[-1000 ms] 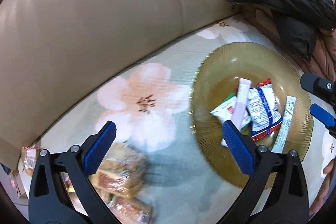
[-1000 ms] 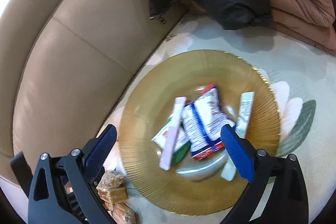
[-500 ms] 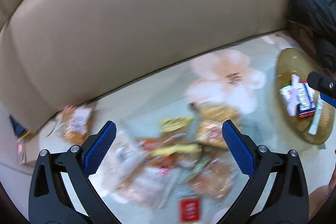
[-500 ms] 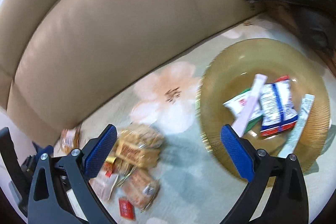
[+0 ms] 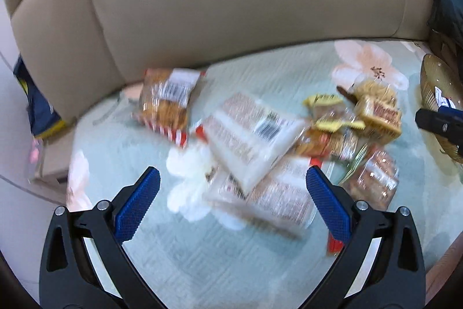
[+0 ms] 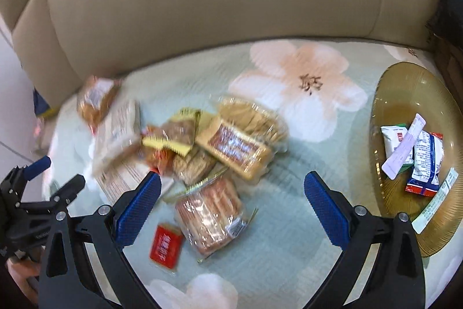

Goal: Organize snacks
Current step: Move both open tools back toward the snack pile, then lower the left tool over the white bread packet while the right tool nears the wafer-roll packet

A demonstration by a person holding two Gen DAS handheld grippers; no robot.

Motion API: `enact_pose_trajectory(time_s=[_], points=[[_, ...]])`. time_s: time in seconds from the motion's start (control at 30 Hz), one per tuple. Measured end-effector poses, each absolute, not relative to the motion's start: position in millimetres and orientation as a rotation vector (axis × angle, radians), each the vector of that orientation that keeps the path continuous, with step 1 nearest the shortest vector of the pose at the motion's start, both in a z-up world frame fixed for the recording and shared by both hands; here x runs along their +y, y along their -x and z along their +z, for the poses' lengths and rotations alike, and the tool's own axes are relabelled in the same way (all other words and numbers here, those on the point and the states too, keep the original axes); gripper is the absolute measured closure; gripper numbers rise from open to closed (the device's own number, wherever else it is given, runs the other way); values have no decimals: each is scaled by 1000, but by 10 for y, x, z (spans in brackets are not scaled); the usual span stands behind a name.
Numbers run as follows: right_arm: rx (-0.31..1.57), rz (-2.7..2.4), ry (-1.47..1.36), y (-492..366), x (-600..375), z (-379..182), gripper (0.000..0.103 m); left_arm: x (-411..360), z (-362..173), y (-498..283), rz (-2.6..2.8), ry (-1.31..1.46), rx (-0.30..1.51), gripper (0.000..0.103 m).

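The left gripper (image 5: 233, 203) is held with its blue-padded fingers (image 5: 136, 207) spread wide and nothing between them, above the floral seat cover (image 5: 202, 259). The right gripper (image 6: 231, 207) is likewise held wide apart and empty; its left finger pad (image 6: 137, 212) is seen in front of the edge of the snack pile.

Nearest the right gripper, a small red packet (image 6: 166, 245) is seen lying flat on the cover, with a clear pack of pinkish wafers (image 6: 209, 212) just beside it. Behind these, a heap of overlapping snacks is seen: a clear pack of biscuits with a red label (image 6: 237, 145), yellow-edged packets (image 6: 179, 135), and large pale flat bags (image 5: 249, 135) blurred by motion. Farther left, an orange bag with a white label (image 5: 167, 99) is found lying apart from the heap, near the backrest.

Well to the right of the heap, a gold ribbed plate (image 6: 387, 106) is seen resting on the cover; in it are held a white and blue sachet (image 6: 425, 161), a pale stick pack (image 6: 403, 151) laid across a green and white packet (image 6: 390, 136), and a long white strip (image 6: 437, 200) at the rim.

Beyond everything, the beige leather sofa backrest (image 6: 231, 5) is seen, with dark clothing (image 5: 448, 7) at its right end.
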State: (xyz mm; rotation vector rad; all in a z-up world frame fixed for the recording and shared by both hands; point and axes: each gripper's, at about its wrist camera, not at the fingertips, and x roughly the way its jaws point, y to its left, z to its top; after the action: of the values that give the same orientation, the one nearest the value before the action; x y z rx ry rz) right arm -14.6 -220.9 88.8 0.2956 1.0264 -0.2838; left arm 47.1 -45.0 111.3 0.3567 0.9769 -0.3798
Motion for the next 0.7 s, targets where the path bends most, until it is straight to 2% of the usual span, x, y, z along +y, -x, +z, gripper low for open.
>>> enact_pose_trajectory(time_s=[0.33, 0.6, 0.7], points=[[1264, -215, -136, -6, -1923, 392, 5, -266, 671, -375, -480, -202, 1087, 3], [1289, -232, -142, -67, -1993, 174, 5, -678, 331, -260, -623, -231, 1139, 3], [1279, -216, -139, -89, -1985, 125, 5, -766, 227, -235, -574, -304, 1105, 3]])
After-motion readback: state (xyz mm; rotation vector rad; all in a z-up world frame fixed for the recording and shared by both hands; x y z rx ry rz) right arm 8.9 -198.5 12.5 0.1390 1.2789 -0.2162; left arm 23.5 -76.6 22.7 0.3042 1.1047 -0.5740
